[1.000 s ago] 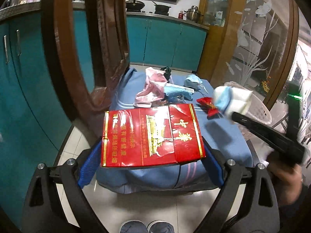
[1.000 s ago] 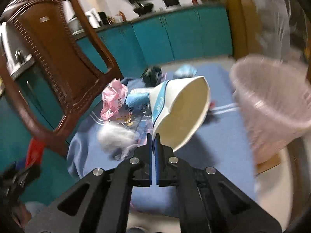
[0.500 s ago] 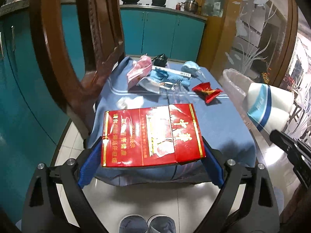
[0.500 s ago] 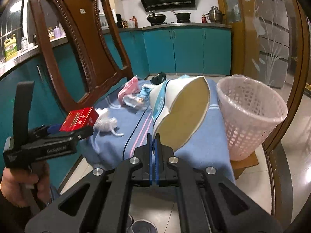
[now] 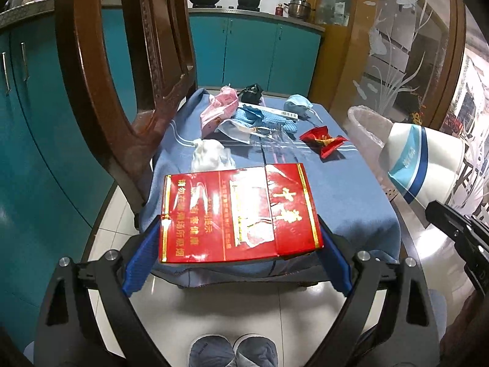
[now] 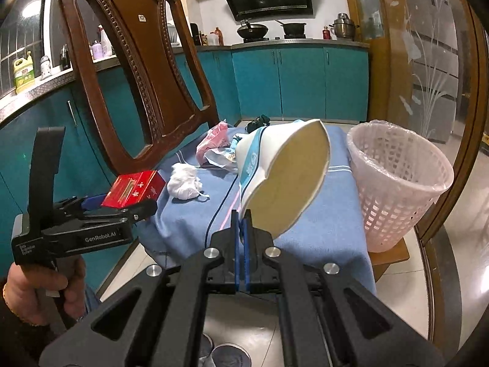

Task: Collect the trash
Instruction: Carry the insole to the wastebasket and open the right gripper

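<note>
Right tongs (image 6: pixel 241 223): pads together, pinching rim of flattened paper cup (image 6: pixel 284 177), cup's long axis pointing up and away. Left tongs (image 5: pixel 238 244): spread wide, clamped across red cigarette pack (image 5: pixel 238 211), long side spanning pads. Both held off near edge of blue-clothed table (image 6: pixel 330 214). Key relation: lined white wastebasket (image 6: pixel 397 183) sits right of table, just right of cup, so right hand nearer; pack well left. Farther on table: white tissue wad (image 5: pixel 211 156), red wrapper (image 5: pixel 324 142), pink bag (image 5: pixel 220 110), face mask (image 5: pixel 298 105).
</note>
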A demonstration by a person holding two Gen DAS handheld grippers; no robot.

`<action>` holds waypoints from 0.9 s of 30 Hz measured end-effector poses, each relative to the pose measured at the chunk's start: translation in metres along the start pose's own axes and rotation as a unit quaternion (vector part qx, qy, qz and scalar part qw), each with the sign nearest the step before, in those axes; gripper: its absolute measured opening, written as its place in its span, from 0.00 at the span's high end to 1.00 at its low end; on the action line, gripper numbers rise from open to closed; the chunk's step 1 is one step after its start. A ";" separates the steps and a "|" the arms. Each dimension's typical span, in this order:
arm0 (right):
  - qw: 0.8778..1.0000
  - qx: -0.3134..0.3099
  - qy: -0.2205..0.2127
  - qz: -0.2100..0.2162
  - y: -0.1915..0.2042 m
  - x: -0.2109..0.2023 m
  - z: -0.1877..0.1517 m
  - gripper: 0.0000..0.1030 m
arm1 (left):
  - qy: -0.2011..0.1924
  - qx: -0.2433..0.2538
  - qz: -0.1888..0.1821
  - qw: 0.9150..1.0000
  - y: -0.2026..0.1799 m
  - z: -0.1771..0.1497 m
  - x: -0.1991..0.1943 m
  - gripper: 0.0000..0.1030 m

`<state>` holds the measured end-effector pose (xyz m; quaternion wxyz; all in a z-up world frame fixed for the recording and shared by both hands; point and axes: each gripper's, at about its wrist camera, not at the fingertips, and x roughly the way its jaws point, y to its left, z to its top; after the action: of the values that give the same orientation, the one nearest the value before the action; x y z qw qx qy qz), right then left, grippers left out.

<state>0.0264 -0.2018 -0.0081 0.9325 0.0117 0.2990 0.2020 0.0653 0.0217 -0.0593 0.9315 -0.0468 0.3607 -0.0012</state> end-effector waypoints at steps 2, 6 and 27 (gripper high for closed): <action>1.000 0.000 0.000 0.000 0.000 0.000 0.000 0.97 | 0.000 0.001 -0.001 1.000 -0.001 0.000 0.000 0.11; 1.000 0.002 0.003 0.000 0.000 0.000 -0.001 0.97 | -0.001 0.004 -0.001 1.000 -0.003 0.001 -0.002 0.11; 1.000 0.006 0.013 0.000 -0.002 0.006 -0.006 0.97 | 0.000 0.005 -0.002 1.000 -0.005 0.000 -0.002 0.11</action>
<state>0.0277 -0.2022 -0.0166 0.9286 0.0145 0.3119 0.2004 0.0646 0.0169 -0.0574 0.9317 -0.0427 0.3607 -0.0054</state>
